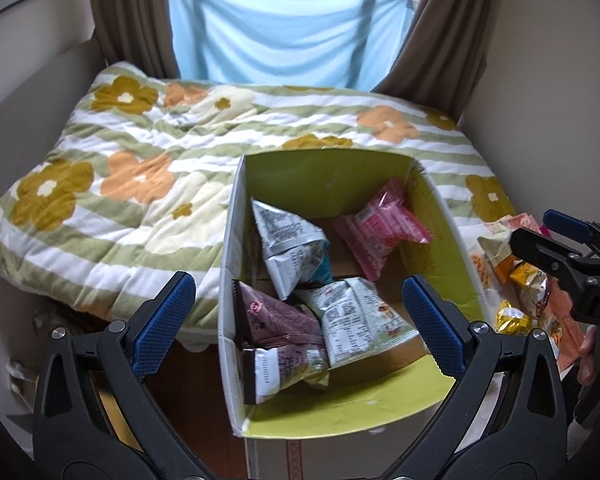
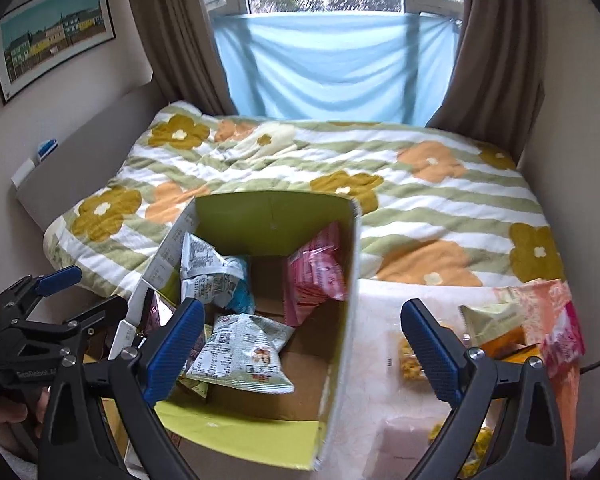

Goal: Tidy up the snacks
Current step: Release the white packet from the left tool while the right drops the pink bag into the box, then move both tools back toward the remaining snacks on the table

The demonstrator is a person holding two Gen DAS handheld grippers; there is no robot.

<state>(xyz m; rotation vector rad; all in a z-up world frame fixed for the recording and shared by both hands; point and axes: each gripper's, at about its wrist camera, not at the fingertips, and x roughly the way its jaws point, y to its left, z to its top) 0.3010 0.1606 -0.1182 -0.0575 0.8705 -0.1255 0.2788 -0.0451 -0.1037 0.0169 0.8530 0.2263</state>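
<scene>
An open cardboard box point(image 1: 340, 408) with a lime-green inside stands at the bed's foot; it also shows in the right wrist view point(image 2: 268, 216). It holds several snack packets: a grey-blue one point(image 1: 288, 248), a pink one point(image 1: 380, 228), a maroon one point(image 1: 276, 316) and a pale green one point(image 1: 356, 324). Loose snacks point(image 1: 520, 280) lie right of the box, seen too in the right wrist view point(image 2: 496, 320). My left gripper point(image 1: 300, 320) is open and empty above the box's near end. My right gripper point(image 2: 304, 344) is open and empty over the box's right wall.
A flowered quilt point(image 1: 140, 168) covers the bed behind the box. Brown curtains point(image 2: 496, 40) and a blue cloth point(image 2: 332, 64) hang at the window. A framed picture point(image 2: 52, 36) hangs on the left wall. The loose snacks lie on a white patterned cloth point(image 2: 380, 320).
</scene>
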